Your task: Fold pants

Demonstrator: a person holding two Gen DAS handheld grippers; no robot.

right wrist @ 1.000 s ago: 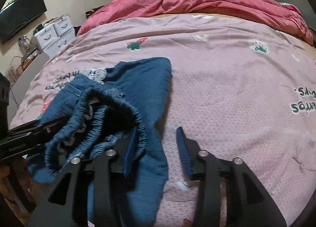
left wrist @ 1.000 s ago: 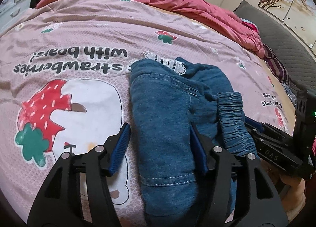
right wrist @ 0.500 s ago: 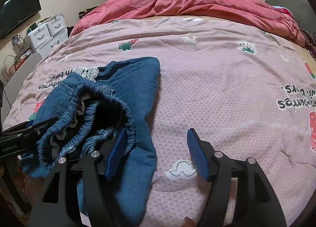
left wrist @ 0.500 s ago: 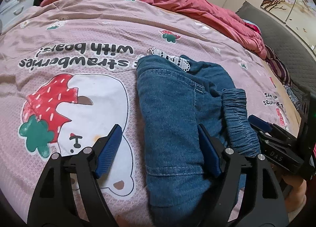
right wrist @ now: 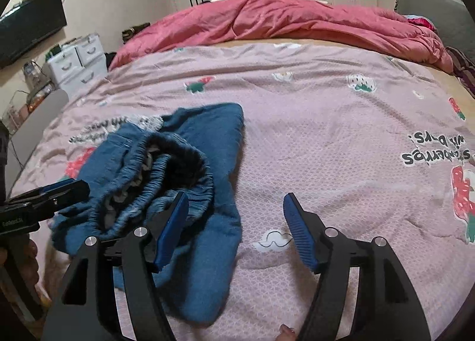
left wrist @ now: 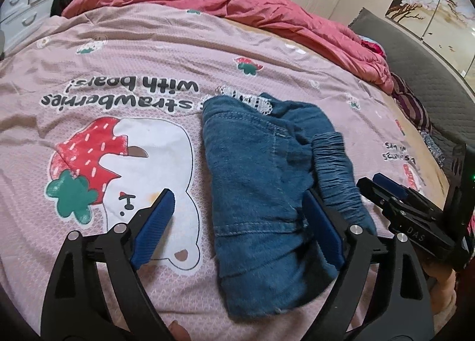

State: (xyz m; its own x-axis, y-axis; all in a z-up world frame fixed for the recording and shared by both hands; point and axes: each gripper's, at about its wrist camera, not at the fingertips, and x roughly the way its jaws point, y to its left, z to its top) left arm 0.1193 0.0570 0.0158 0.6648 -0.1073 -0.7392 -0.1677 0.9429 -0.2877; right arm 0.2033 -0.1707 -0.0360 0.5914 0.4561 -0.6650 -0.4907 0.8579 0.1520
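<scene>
Two grippers above folded pants point(left wrist: 267, 192) on a pink bedspread point(left wrist: 118, 53).
Left gripper point(left wrist: 240, 210) and right gripper point(right wrist: 236, 210) gape wide, just opened, gripping nothing; a red quilt point(right wrist: 282, 23) lies beyond.

bare bedspread point(right wrist: 341, 148) right, pants point(right wrist: 204, 145) left

I see the pants point(left wrist: 258, 180) as soft, matt blue denim with visible stitching, a ribbed gathered waistband point(left wrist: 338, 169) and a bit of white lace trim point(left wrist: 252, 100). My fingers point(left wrist: 157, 225) carry ridged blue rubbery pads on matt black plastic arms with shiny metal screws point(left wrist: 354, 228). The bedspread point(left wrist: 148, 53) is pink printed cloth with a fine quilted texture; the quilt point(right wrist: 282, 20) looks plush and rumpled.
</scene>
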